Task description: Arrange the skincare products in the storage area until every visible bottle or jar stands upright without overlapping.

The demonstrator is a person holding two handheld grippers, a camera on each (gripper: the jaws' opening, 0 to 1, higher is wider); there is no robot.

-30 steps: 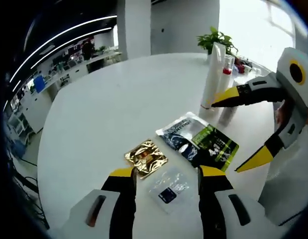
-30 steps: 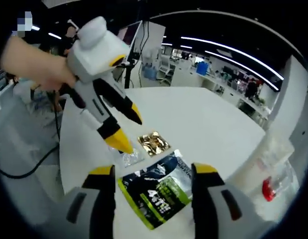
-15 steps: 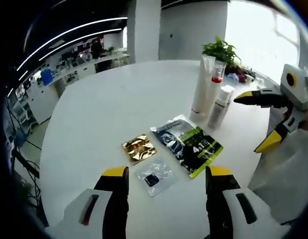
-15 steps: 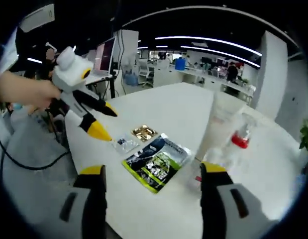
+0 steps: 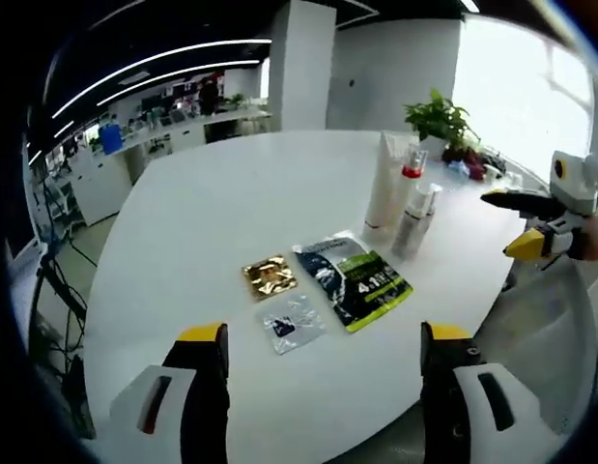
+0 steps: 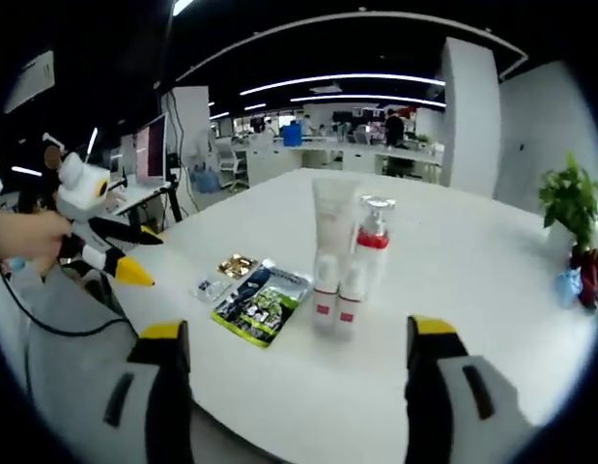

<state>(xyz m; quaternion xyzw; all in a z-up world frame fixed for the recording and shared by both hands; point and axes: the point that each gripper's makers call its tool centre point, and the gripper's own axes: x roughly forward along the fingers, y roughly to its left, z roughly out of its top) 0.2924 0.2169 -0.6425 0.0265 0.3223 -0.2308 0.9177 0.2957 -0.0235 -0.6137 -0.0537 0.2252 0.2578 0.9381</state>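
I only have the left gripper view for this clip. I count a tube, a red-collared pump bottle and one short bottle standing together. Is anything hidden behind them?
Observer: Yes. The right gripper view shows two short bottles side by side in front of the tube, not one.
Operator: Is any of them lying down?
Observer: No. Both stand upright beside the pump bottle, and each has a red band near its base.
Operator: Where is the left gripper?
Observer: A hand holds the left gripper near the table's edge, on the green pouch side, jaws open.

Both tools (image 5: 321, 338) (image 6: 297, 333) wide-jawed — apart, unladen
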